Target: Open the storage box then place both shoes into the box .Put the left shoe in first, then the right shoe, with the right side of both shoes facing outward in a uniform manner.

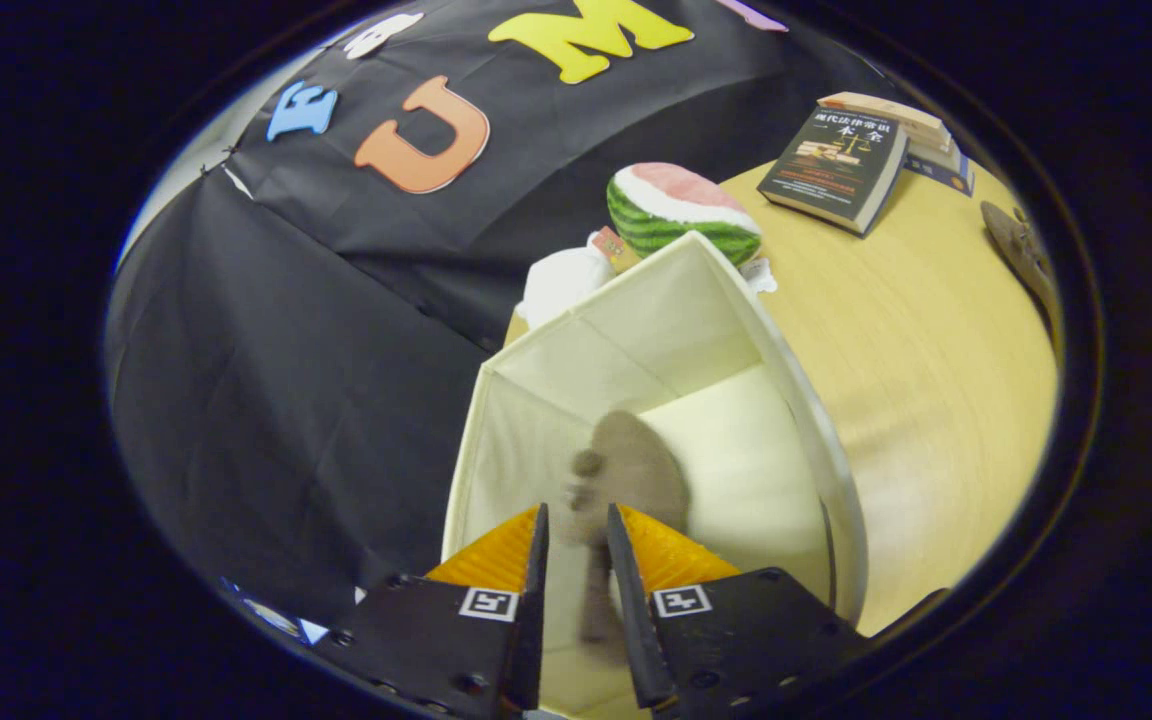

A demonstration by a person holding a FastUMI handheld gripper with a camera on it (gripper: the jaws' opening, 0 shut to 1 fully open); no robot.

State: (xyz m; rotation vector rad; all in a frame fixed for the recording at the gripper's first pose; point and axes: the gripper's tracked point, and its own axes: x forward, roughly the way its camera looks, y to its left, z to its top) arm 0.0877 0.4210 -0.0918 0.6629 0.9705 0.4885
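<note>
The cream fabric storage box stands open on the wooden table, seen from above. My gripper hangs over the box's near side, its fingers shut on the edge of a grey-brown shoe. The shoe hangs down inside the box, toe pointing toward the box's floor, blurred by motion. A second brown shoe lies on the table far off to the right, beyond the box.
A plush watermelon slice and a white object sit just behind the box. A dark book and a stack of other books lie at the table's far side. Bare wooden tabletop stretches right of the box.
</note>
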